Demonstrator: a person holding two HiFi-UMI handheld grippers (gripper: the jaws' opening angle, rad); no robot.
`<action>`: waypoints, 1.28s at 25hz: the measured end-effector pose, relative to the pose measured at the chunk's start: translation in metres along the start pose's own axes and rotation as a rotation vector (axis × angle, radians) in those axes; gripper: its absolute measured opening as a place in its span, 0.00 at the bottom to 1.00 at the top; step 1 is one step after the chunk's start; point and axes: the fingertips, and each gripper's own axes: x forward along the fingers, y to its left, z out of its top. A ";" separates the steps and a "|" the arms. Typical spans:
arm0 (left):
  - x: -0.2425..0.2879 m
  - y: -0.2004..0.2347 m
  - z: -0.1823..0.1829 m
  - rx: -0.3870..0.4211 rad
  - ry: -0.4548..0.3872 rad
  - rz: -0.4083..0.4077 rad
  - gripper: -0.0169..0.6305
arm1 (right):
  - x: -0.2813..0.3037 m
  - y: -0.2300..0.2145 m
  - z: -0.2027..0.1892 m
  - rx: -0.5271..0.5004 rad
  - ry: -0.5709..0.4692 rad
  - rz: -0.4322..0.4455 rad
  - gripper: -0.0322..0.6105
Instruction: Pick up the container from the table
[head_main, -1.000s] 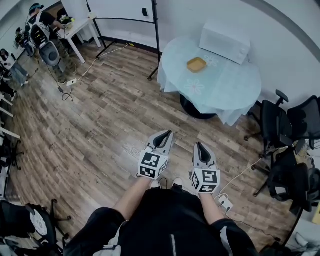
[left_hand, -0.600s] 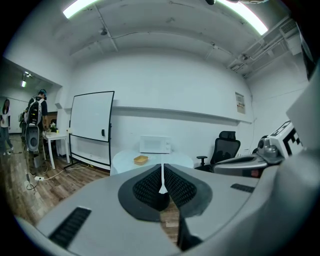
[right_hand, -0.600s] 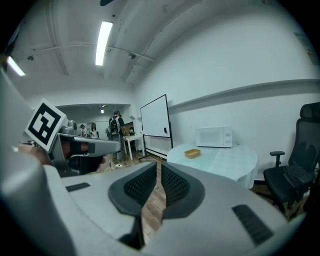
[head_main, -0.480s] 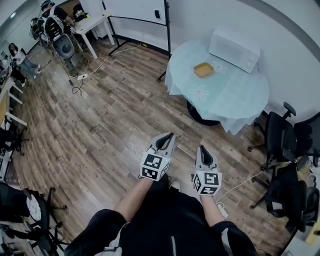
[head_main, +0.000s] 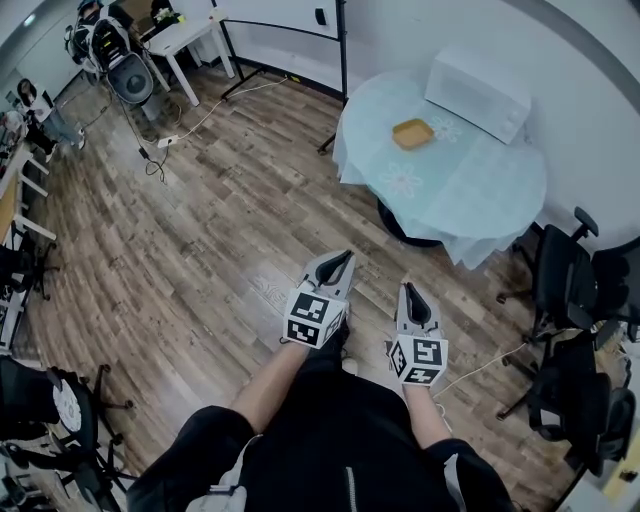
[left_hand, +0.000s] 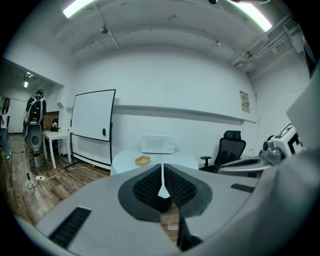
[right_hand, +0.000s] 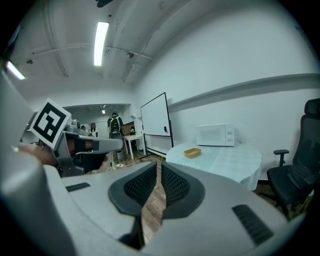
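Container: a shallow yellow container (head_main: 413, 133) sits on the round table (head_main: 470, 210), toward its far-left edge as the head view shows it. It is near the microwave's left end but apart from it.
Table: draped in a pale cloth that hangs over the rim all round, with a dark foot showing beneath the near edge.
Microwave: the white microwave (head_main: 478, 93) stands at the table's far edge, by the wall.
Left gripper: the left gripper (head_main: 338, 262) has its jaws together with nothing between them. It is held over the floor, well short of the table's near edge.
Right gripper: the right gripper (head_main: 410, 298) is closed and empty too. It is beside the left one and pointing the same way — toward the table.
Open room: bare wood floor (head_main: 200, 200) lies between the grippers and the table, and spreads wide to the left.
Crowded side: black office chairs (head_main: 560, 280) stand by the table's right edge, and a white cable (head_main: 490, 358) trails across the floor near the right gripper.
Left of table: the foot of a whiteboard (head_main: 280, 15) stand reaches close to the table's left edge.
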 end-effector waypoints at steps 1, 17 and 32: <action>0.006 0.001 0.000 -0.001 0.002 -0.004 0.07 | 0.005 -0.003 -0.001 0.002 0.004 -0.003 0.09; 0.123 0.068 0.028 -0.004 0.019 -0.088 0.07 | 0.126 -0.045 0.037 0.009 0.031 -0.056 0.09; 0.209 0.150 0.050 0.002 0.043 -0.149 0.07 | 0.235 -0.061 0.065 0.025 0.047 -0.116 0.09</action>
